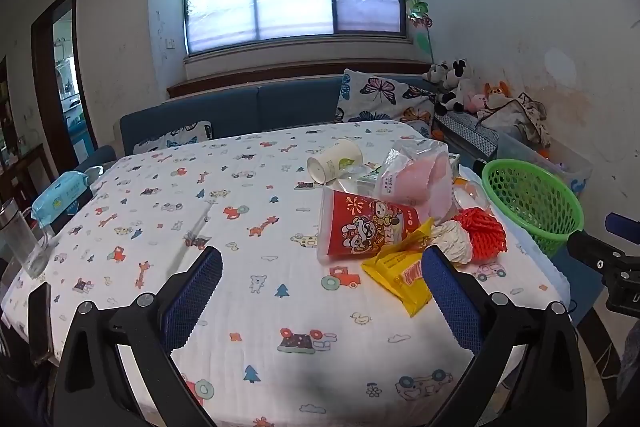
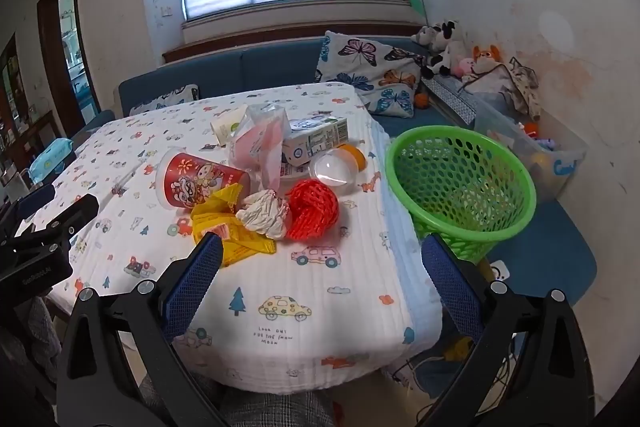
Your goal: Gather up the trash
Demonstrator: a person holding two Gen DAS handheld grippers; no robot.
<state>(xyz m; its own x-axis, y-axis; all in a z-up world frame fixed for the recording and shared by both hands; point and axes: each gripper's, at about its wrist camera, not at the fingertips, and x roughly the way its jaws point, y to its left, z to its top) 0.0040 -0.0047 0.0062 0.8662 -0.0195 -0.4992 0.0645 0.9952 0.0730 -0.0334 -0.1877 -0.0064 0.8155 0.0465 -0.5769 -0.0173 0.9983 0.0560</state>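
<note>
The left gripper (image 1: 322,273) hovers with its jaws spread wide and empty, left of the trash pile. In that pile, left of the green basket (image 2: 460,183), lie a red cup (image 2: 200,183), a yellow wrapper (image 2: 232,231), crumpled paper (image 2: 262,213) and red netting (image 2: 312,209). The right gripper (image 2: 320,263) gapes wide, empty, in front of the basket.

Two downward wrist views, shared table (image 1: 280,307)
</note>
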